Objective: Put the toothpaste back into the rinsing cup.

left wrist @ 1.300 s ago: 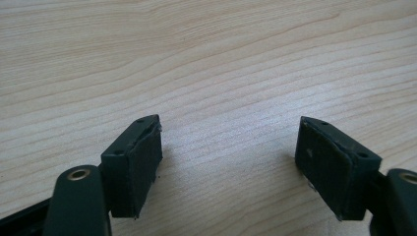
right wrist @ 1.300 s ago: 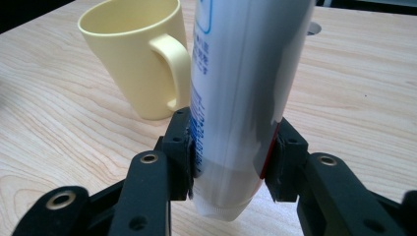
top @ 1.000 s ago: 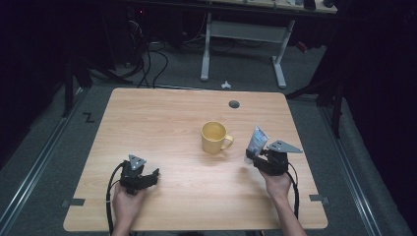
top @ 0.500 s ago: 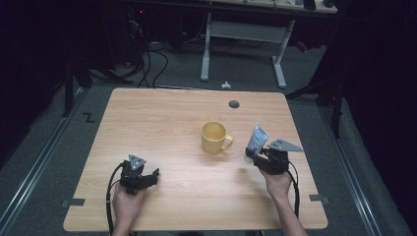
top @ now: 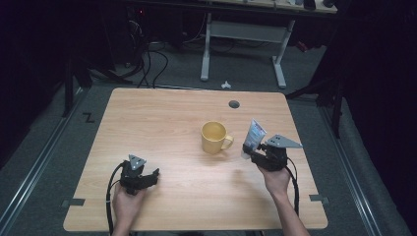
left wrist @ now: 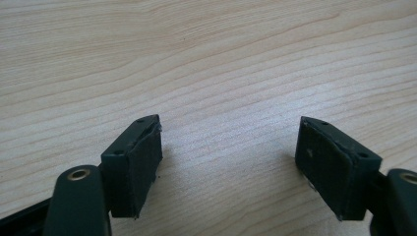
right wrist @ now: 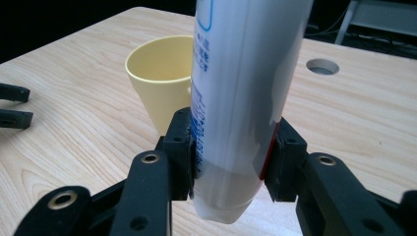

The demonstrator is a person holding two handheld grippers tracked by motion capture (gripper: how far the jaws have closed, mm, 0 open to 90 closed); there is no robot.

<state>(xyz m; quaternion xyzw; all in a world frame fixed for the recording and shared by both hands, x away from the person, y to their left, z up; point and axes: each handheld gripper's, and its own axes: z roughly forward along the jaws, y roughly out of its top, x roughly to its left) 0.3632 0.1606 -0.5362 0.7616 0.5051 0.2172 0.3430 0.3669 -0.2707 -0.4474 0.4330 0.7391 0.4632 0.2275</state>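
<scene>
Right gripper (right wrist: 231, 162) clamps a white tube (right wrist: 241, 98) near its cap end, long axis roughly upright, crimp up. Yellow mug (top: 214, 136) stands just left of it, probably the target. Left gripper (left wrist: 231, 167) rests open, empty, well apart.

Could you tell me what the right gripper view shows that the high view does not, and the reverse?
The right gripper view alone shows the blue print on the white tube and the pads pressed against its sides, cap end down. The high view alone shows both hands, the left claw resting on the table, and the floor beyond. Both show the yellow mug, the tube in the right claw, and the table's round hole.
</scene>
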